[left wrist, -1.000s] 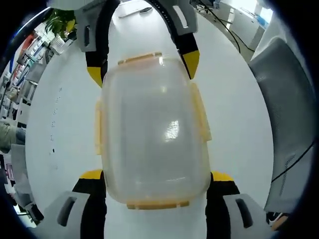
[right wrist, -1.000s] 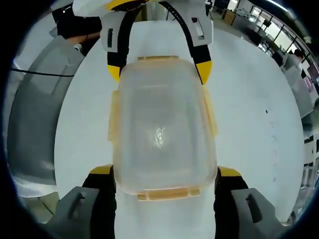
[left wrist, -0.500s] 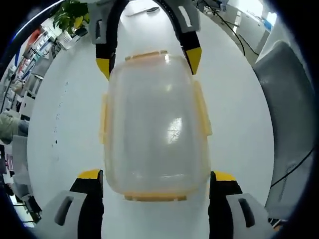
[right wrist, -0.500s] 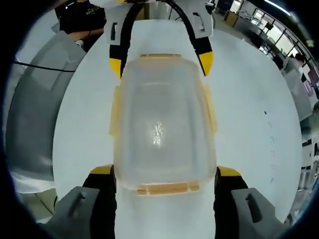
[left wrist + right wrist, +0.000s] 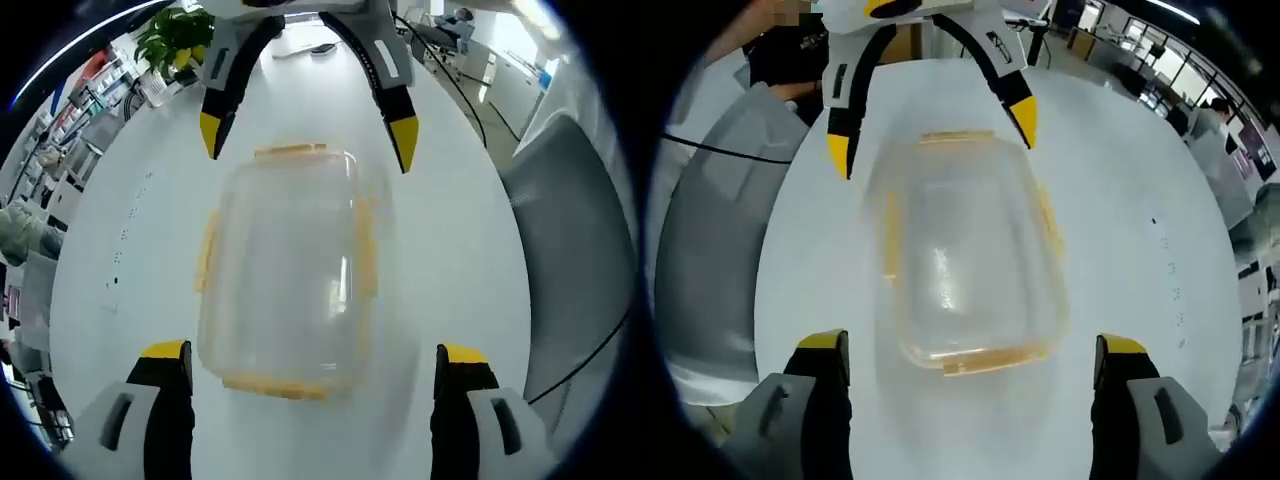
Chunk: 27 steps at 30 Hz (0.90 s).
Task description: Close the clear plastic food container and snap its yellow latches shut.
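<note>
The clear plastic container [image 5: 285, 270] sits on the white table [image 5: 450, 230] with its lid on. Yellow latches [image 5: 207, 258] run along all its sides, and motion blur hides whether they are snapped. My left gripper [image 5: 312, 352] hangs above its near end, jaws wide open and clear of the walls. My right gripper [image 5: 306, 138] faces it from the far end, open too. In the right gripper view the container [image 5: 965, 270] lies between the open right gripper [image 5: 972, 344] and the left gripper [image 5: 930, 138] beyond it.
A grey chair [image 5: 575, 200] stands beside the table, and shows again as the chair [image 5: 710, 200]. A potted plant [image 5: 175, 35] and a small dark object [image 5: 322, 47] sit at the table's far end. A person in black [image 5: 790, 50] is behind the table.
Both grippers have spread their jaws wider and drawn back from the container, whose sides they flanked closely before. The container looks smaller and slightly turned in both views.
</note>
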Available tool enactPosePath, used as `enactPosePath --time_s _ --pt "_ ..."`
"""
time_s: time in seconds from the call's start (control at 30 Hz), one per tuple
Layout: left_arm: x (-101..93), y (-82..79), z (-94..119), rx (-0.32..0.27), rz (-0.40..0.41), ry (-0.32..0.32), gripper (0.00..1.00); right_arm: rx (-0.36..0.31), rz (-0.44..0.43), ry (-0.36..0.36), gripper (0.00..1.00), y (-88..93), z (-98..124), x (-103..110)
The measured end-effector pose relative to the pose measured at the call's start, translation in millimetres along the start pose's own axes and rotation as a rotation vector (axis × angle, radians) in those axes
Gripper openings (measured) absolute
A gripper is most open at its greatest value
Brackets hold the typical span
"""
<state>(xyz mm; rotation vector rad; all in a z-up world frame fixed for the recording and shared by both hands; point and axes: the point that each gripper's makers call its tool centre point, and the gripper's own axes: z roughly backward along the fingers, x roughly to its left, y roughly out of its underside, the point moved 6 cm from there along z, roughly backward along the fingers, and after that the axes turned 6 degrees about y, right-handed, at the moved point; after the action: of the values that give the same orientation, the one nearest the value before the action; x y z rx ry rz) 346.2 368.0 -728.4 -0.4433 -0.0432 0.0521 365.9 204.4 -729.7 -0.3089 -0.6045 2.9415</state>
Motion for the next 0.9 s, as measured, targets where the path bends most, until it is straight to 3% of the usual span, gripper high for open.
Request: enactPosePath --time_s 0.1,0.17,0.33,0.5,0.77,0.9 --pt "-10.0 -2.7 13 -0.101 0.026 -0.049 0.99 -0.036 -0.047 0.019 0.99 1.2 9 9" --pt "-20.6 -0.1 19 -0.138 0.054 -0.042 0.99 -0.057 -0.068 0.023 0.99 2.6 15 16" --pt "-56.2 10.9 26 -0.172 0.034 -0.033 0.99 -0.086 -0.103 0.044 0.99 6.3 25 34" --pt "-77.8 25.3 34 -0.232 0.087 -0.060 0.99 -0.132 -0.152 0.076 0.99 5.1 38 51" --pt "-106.2 42.5 66 -0.404 0.188 -0.173 0.99 -0.198 -0.235 0.116 0.99 -0.7 56 78" --pt "-120.7 54.7 76 -0.432 0.203 -0.201 0.99 -0.229 -0.283 0.141 0.99 -2.6 61 91"
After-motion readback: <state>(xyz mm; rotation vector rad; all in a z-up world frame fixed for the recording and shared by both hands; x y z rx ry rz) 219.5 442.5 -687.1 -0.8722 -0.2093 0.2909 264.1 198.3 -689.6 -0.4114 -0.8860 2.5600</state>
